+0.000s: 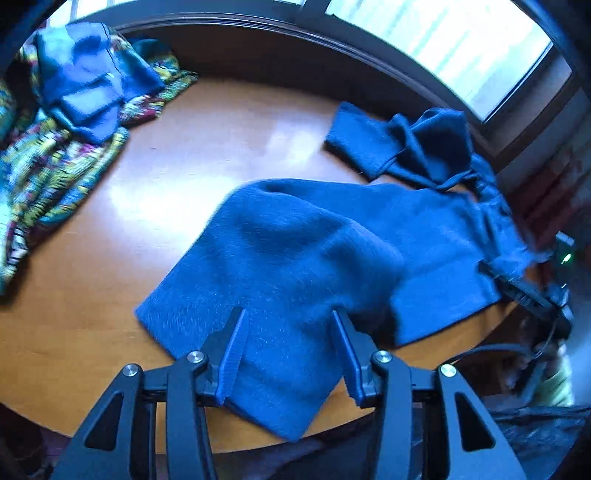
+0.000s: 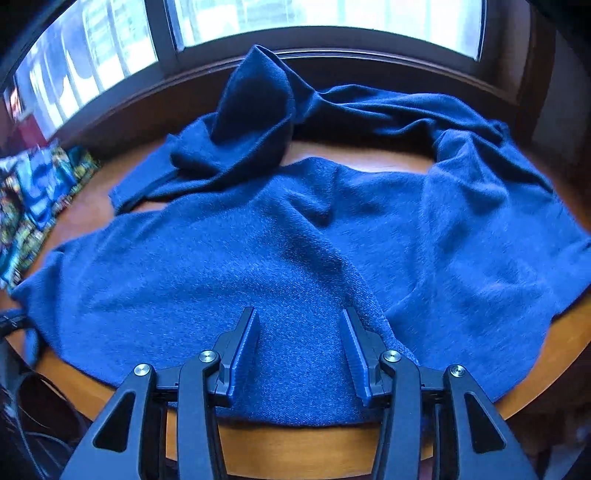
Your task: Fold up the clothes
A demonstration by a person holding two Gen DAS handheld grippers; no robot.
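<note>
- Directly ahead of the left gripper (image 1: 288, 314), its two blue-padded fingers stand spread apart with nothing between them, poised over the near corner of a blue knit sweater (image 1: 295, 251).
- Likewise the right gripper (image 2: 299, 314) is spread wide and empty, its fingers hovering just above the sweater's near hem; whether the tips touch the fabric cannot be told.
- Beneath and beyond both grippers, the sweater lies across a round wooden table (image 1: 122, 229), its body mostly flat but rumpled.
- Farther out from the right gripper, one sleeve (image 2: 251, 107) is bunched and stands up in a peak near the window (image 2: 314, 18).
- Far off to the left gripper's left, a heap of patterned and blue clothes (image 1: 74, 122) sits apart from the sweater.
- By its look, the knit is soft, thick and limp: it will likely sag and drape when lifted, and is neither slippery nor fragile, though it may stretch.
- Good holds appear to be the hem corners nearest each gripper, pinching through both layers so that the body lifts evenly.
</note>
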